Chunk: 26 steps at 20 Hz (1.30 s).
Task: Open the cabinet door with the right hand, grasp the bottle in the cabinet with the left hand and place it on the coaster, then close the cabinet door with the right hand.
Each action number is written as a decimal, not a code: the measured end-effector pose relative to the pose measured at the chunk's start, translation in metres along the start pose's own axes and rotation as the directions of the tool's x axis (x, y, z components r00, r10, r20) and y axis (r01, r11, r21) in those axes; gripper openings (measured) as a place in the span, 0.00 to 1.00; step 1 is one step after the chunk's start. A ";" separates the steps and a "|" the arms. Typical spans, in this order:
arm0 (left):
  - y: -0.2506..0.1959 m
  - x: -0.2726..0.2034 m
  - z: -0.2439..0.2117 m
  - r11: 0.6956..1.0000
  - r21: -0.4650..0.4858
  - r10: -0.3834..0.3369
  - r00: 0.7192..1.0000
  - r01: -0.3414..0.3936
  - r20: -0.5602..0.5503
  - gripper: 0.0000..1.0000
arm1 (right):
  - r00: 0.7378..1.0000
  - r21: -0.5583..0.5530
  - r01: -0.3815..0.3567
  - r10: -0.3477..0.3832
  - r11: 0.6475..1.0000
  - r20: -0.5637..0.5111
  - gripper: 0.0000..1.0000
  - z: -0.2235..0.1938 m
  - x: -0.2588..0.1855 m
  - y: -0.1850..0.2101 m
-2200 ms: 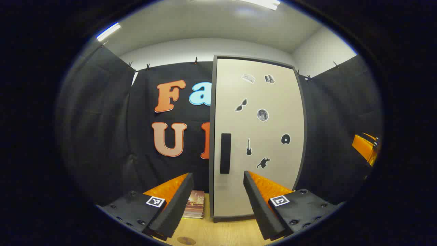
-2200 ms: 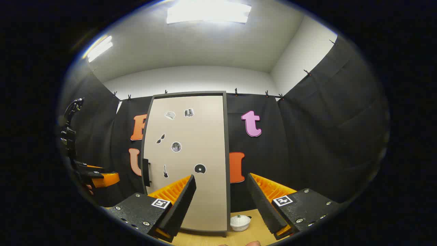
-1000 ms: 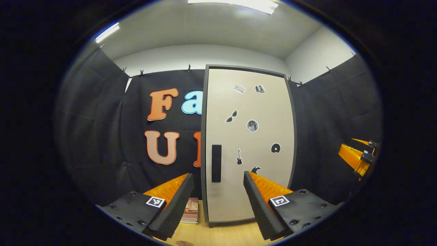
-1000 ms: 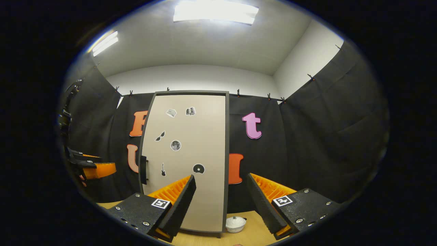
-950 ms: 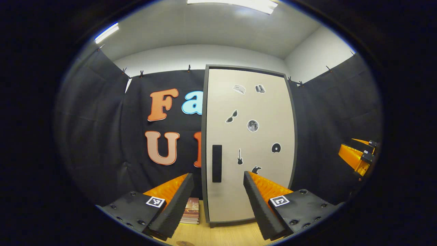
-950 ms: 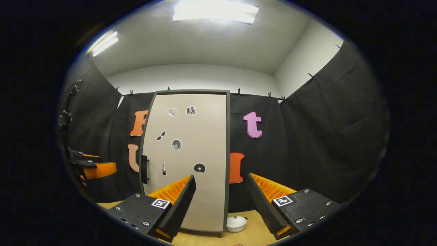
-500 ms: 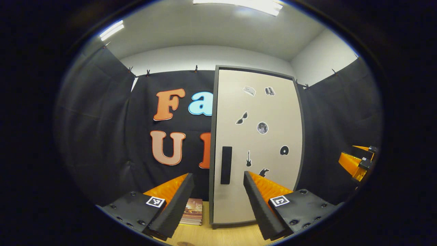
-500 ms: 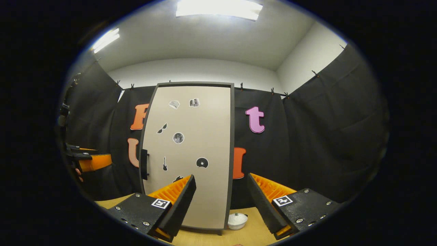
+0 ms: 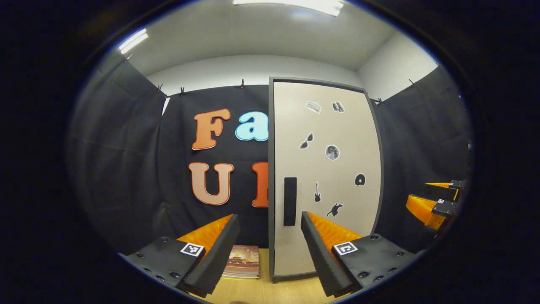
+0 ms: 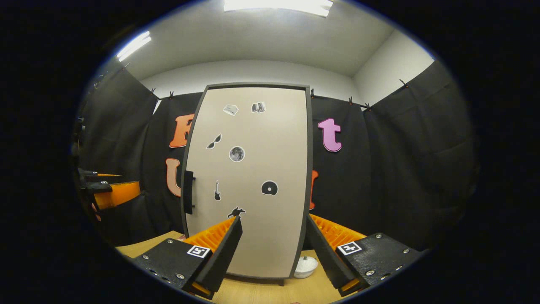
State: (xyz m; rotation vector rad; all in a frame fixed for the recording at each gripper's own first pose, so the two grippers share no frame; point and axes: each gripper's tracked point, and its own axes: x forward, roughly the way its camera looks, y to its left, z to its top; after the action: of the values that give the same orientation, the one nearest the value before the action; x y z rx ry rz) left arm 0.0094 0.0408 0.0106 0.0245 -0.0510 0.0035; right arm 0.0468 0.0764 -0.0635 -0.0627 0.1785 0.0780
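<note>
I hold my right gripper (image 10: 272,249) spread wide before the closed cabinet door (image 10: 249,177), because its handle (image 10: 188,192), ahead to the left, must fit between the fingers.

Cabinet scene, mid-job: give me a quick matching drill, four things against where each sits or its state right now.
Things:
1. cabinet door
2. handle
3. books
4. white bowl

Places or states:
A. on the table at the cabinet's right foot
B. stacked on the table left of the cabinet
C. shut
D. black bar near the door's left edge

Pairs: 1-C, 2-D, 3-B, 4-A
</note>
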 end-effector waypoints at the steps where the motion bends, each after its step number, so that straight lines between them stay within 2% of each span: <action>1: 0.005 0.000 -0.002 1.000 0.004 0.004 1.000 -0.004 -0.003 0.95 | 1.000 0.007 -0.013 0.013 1.000 -0.016 0.94 -0.004 0.005 0.008; 6: 0.036 0.000 -0.011 0.999 0.015 0.043 0.999 -0.043 -0.015 0.98 | 0.992 0.039 -0.074 0.077 0.997 -0.097 0.94 -0.025 0.033 0.049; 14: 0.090 0.002 -0.025 0.993 0.020 0.115 0.993 -0.114 -0.028 0.95 | 0.968 0.120 -0.144 0.165 0.982 -0.187 0.94 -0.052 0.081 0.112; 18: 0.116 0.001 -0.034 0.989 0.007 0.145 0.989 -0.145 -0.039 0.95 | 0.952 0.156 -0.195 0.225 0.968 -0.207 0.94 -0.051 0.111 0.150; 21: 0.136 0.002 -0.042 0.985 -0.001 0.175 0.983 -0.175 -0.056 0.96 | 0.946 0.167 -0.240 0.269 0.956 -0.180 0.94 -0.037 0.129 0.182; 23: 0.149 0.001 -0.042 0.980 0.003 0.198 0.979 -0.198 -0.054 0.96 | 0.949 0.148 -0.239 0.263 0.960 -0.175 0.94 -0.033 0.143 0.198; 26: 0.160 0.000 -0.039 0.977 0.026 0.214 0.976 -0.213 -0.044 0.93 | 0.953 0.119 -0.217 0.237 0.969 -0.190 0.83 -0.035 0.165 0.217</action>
State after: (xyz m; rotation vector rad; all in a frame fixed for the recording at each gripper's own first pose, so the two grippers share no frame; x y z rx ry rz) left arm 0.0109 0.2015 -0.0249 0.0398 -0.0070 0.2200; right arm 0.1844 0.3013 -0.1398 0.0479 0.3936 0.2934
